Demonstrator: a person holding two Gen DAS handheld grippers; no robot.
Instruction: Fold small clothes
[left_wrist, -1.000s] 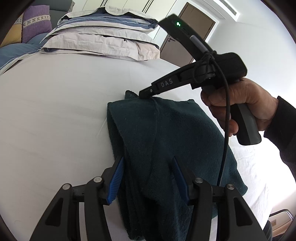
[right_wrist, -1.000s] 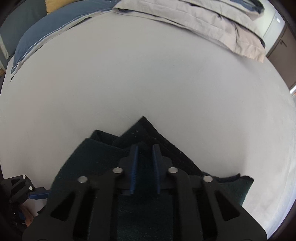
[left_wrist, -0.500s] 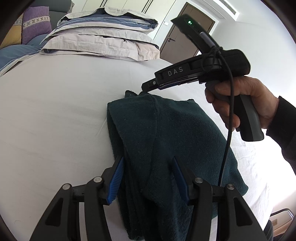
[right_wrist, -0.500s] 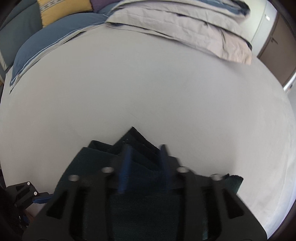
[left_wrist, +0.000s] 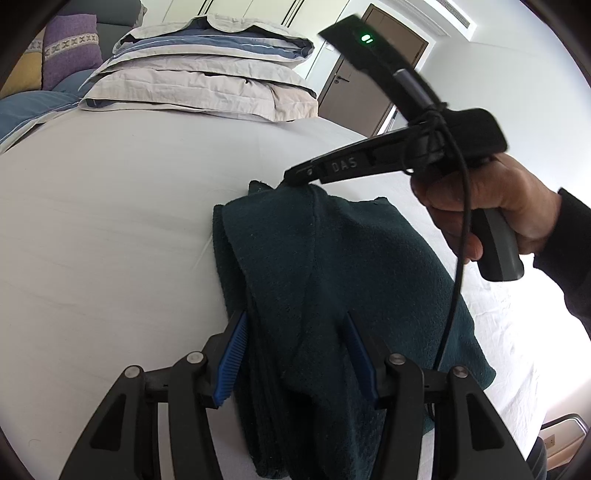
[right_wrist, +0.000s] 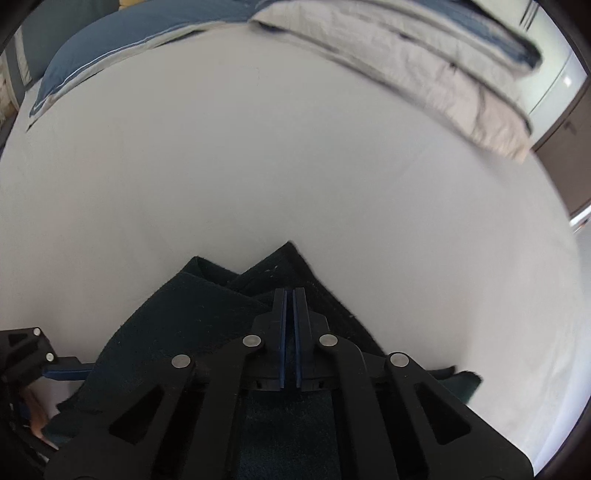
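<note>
A dark green fleece garment lies folded lengthwise on the white bed sheet. My left gripper clasps its thick near end, with the blue pads pressed against both sides of the bundle. A person's hand holds my right gripper at the garment's far edge. Its jaws stand shut there, and the cloth peaks up into the tip as a thin pinched fold. In the right wrist view the closed right gripper rests over the garment, whose pointed corner pokes out beyond it. Part of the left gripper shows at lower left.
Stacked beige and blue pillows lie at the head of the bed, also across the top of the right wrist view. Blue bedding runs along the left. A brown door stands behind. A black cable hangs from the right gripper.
The right gripper's jaws spread apart half a second ago and have closed again at the garment's far edge. The left gripper and the garment's near end have stayed put.
</note>
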